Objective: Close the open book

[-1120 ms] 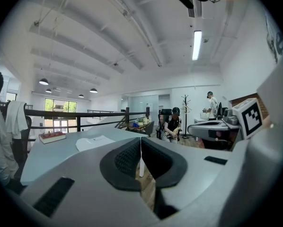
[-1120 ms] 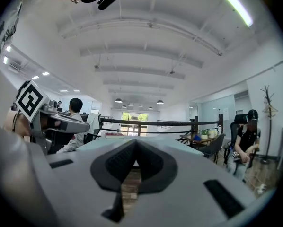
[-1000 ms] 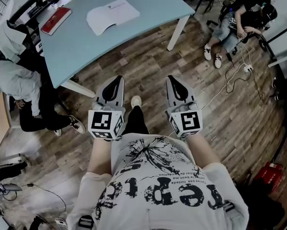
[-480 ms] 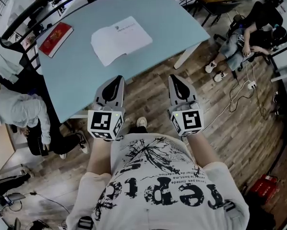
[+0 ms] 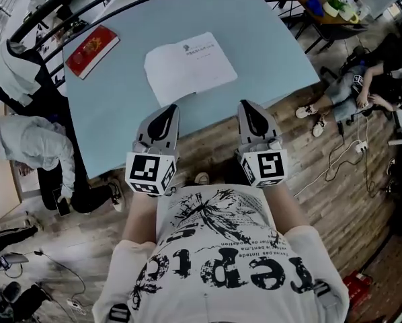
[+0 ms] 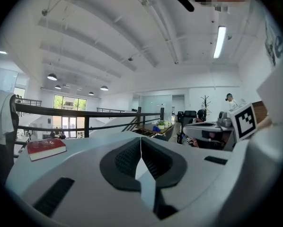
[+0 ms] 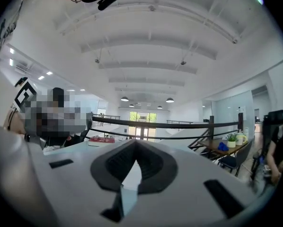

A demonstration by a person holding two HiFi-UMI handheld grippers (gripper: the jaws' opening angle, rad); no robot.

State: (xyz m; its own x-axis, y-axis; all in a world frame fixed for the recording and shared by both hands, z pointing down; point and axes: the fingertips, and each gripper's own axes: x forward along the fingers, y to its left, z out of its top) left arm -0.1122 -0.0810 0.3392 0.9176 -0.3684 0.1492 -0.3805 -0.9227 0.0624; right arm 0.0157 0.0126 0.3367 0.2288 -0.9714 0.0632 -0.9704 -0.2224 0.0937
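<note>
While both fully closed and empty, left gripper (image 5: pixel 169 110) and right gripper (image 5: pixel 247 105) side by side, open book (image 5: pixel 189 67) on surface (image 5: pixel 271 42) just ahead.

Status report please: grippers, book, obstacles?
Left gripper, right gripper: jaws shut, empty. White open book untouched on light blue table, just ahead. Path clear; closed red book lies aside.

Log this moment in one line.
open book: on table, untouched | left gripper: jaws shut, empty | right gripper: jaws shut, empty

Paper book (image 5: pixel 189 66), smooth matt table (image 5: pixel 120 96) (wooden floor (image 5: pixel 335 207)).
</note>
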